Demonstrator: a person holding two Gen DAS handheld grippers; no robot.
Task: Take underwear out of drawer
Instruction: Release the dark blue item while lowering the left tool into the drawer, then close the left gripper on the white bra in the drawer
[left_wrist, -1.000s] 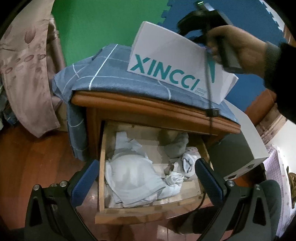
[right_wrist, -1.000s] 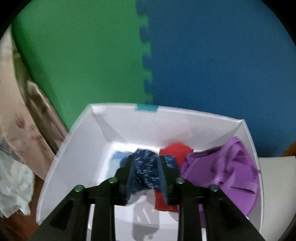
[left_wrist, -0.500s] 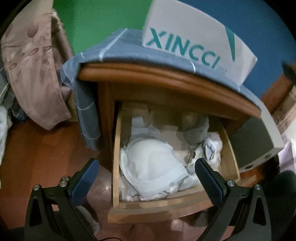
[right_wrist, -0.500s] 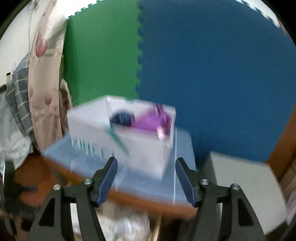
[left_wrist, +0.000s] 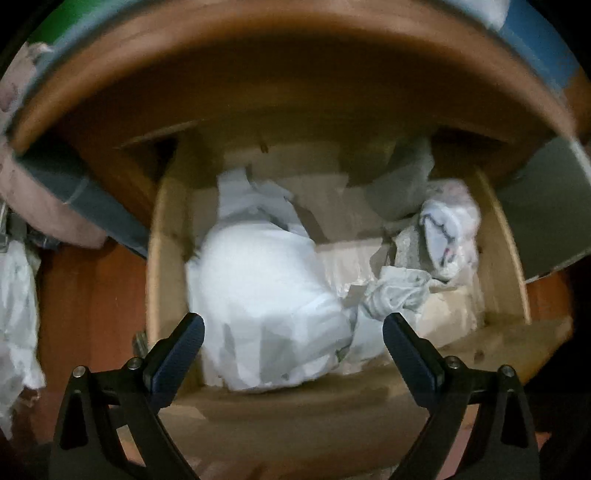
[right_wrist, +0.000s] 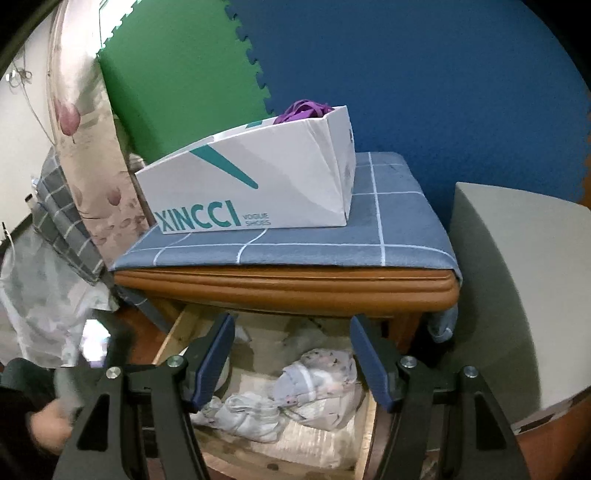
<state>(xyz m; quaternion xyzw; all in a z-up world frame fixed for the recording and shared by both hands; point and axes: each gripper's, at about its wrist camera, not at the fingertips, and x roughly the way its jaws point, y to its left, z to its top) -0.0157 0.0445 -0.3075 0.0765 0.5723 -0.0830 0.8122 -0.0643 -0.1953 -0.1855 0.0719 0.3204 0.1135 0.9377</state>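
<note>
The left gripper (left_wrist: 291, 330) hangs with its fingers spread wide and nothing between them, framing the big white bundle (left_wrist: 266, 295) at the centre of the left wrist view. The right gripper (right_wrist: 291, 354) is just as wide open and empty, poised over the small pale underwear (right_wrist: 317, 380) crumpled at the lower middle of its frame. Both sit inside the open drawer (left_wrist: 162, 258), under the wooden nightstand top (right_wrist: 288, 284). To my eye the next reach wants one piece singled out: come down over a raised fold, pinch cloth only, keep clear of the drawer walls, and lift straight up. The white shoebox (right_wrist: 251, 188) on the blue checked cloth (right_wrist: 399, 236), centre frame, looks like the drop spot.
</note>
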